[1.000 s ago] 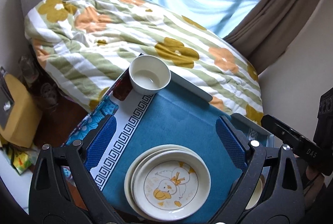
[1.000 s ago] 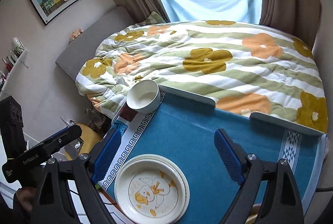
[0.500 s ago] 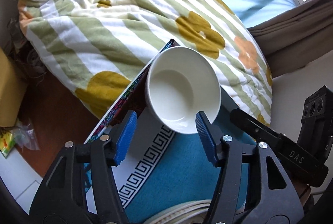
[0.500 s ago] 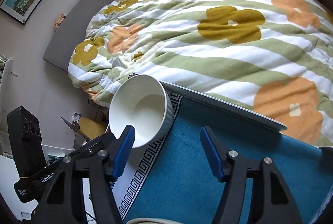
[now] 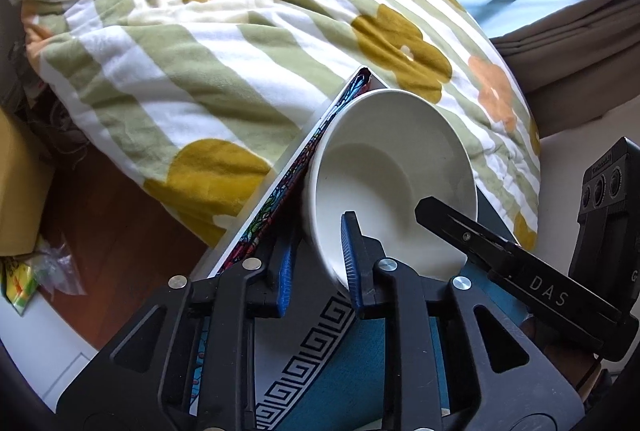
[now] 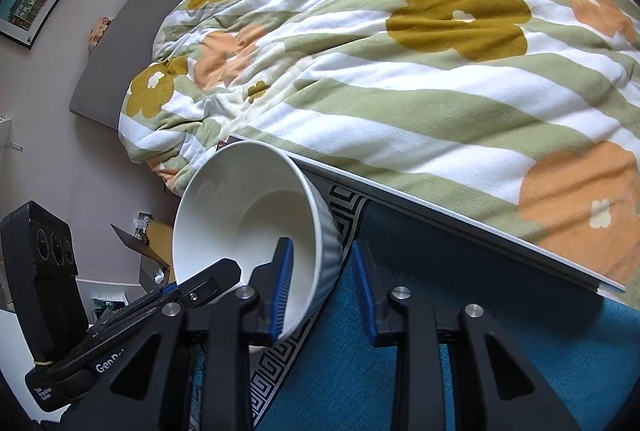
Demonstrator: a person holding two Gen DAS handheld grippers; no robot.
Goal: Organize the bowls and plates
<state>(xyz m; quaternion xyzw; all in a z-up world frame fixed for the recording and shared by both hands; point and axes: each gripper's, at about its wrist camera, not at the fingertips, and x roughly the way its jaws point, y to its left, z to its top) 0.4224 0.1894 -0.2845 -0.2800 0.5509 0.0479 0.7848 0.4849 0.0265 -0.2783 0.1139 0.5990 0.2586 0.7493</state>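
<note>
Left wrist: floral quilt (image 5: 224,43) crowds table edge (image 5: 288,167) — bowl (image 5: 384,167) adjacent.

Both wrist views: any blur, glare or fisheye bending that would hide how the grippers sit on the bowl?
Left wrist view: sharp and daylit; window corner blown out; table edge bowed; left gripper clearly astride the bowl rim. Right wrist view: sharp, soft shadows, no glare; strong bending at the edges; right gripper plainly pinches the bowl wall.
</note>
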